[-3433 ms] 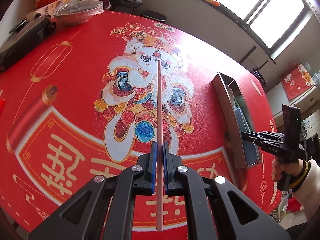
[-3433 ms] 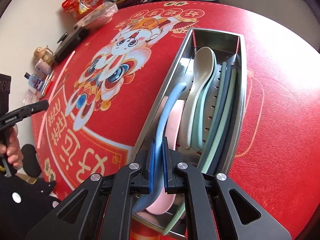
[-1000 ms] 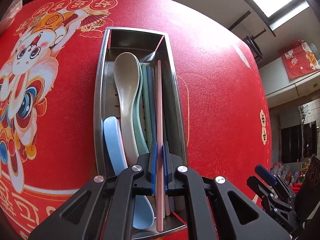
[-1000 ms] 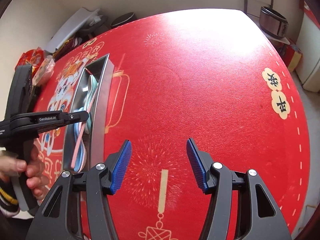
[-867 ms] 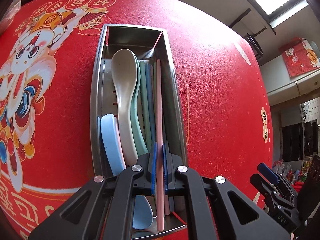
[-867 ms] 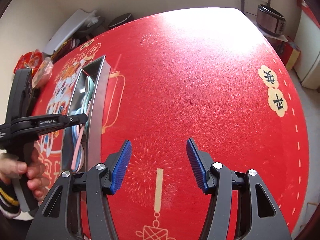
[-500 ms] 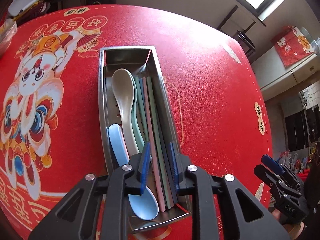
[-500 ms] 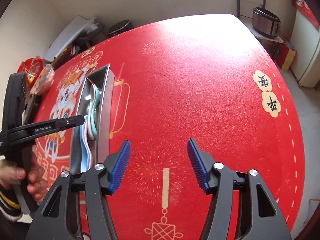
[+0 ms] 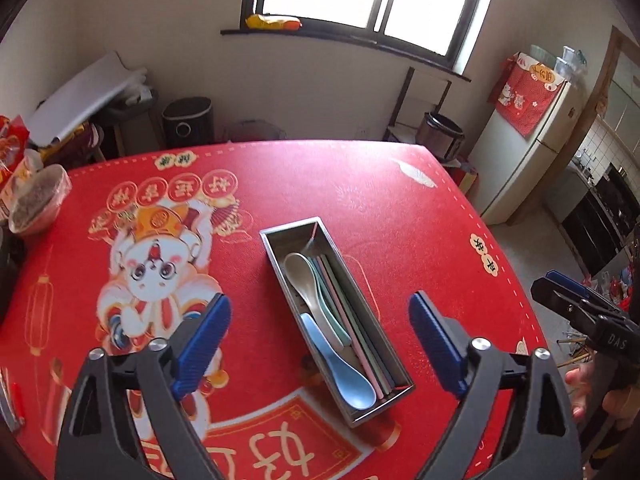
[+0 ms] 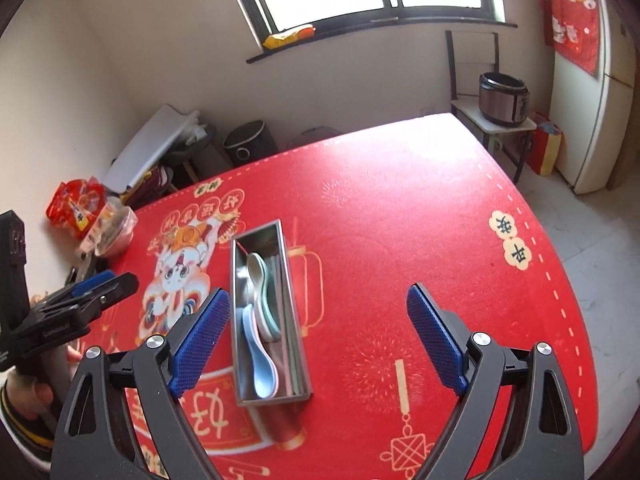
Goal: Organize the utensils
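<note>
Both grippers: you hold them raised above the table, pointing down at it, neither touching anything.
Left gripper (image 9: 318, 334): your jaws are opening and already stand wide; nothing is gripped. The steel utensil tray (image 9: 276, 252) shows through the gap between them, well below and beyond the tips.
Right gripper (image 10: 318, 330): jaws likewise opening, near full spread, empty. From here the tray (image 10: 285, 264) sits just inside your left jaw, far under it; bare red tablecloth (image 10: 380, 216) fills the rest of the gap.
Tray contents: beige spoon (image 9: 301, 270), light blue spoon (image 9: 340, 368), a mint spoon edge beside them, pink chopstick (image 9: 348, 320) with green and dark sticks along the far-side wall. All lie lengthwise inside the tray.
Loose utensils: none seen on the cloth ahead of either pair of jaws. A thin object at the far left edge of the left wrist view is too blurred to name.
Clutter: covered bowl (image 9: 36, 196) and snack bags, well left of your left jaw; not utensils.
Progress (judgement): sorting looks finished or nearly so. What is left for you, at most, is checking that blurred item and parking the grippers.
</note>
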Demonstrator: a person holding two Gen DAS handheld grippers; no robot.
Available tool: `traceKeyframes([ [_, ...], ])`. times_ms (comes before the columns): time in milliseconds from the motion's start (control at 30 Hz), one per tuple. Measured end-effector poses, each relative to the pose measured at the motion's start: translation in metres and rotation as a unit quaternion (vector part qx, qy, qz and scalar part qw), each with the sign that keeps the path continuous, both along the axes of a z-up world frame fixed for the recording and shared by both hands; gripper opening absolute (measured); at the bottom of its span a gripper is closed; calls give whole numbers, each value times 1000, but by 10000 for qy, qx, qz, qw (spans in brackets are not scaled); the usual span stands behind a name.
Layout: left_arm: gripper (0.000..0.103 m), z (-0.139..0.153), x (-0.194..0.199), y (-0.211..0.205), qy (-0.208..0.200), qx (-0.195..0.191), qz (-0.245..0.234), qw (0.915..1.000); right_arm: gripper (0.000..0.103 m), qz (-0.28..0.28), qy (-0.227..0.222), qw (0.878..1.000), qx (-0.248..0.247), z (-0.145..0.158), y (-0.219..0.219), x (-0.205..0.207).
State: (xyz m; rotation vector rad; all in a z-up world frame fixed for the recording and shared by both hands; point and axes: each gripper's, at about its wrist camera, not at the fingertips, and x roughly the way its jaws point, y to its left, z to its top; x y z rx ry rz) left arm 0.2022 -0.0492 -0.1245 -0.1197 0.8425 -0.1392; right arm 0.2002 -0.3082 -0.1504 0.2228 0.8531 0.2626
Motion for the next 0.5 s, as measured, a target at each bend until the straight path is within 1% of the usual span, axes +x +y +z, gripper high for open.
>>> traceKeyframes([
  [100, 96, 28, -17, 18, -356, 171, 28, 9992, 87, -149, -353, 9992, -79, 27, 16, -15],
  [300, 97, 74, -56, 47, -972, 492, 58, 9940, 87, -447, -933, 9944, -191, 73, 41, -47],
  [400, 97, 93, -76, 56, -1257, 730, 150, 9893, 87, -636, -1151, 9910, -232, 90, 50, -63],
  [500, 97, 108, -94, 60, -1618, 1022, 196, 9813, 87, -756, -1377, 9870, -329, 104, 60, -80],
])
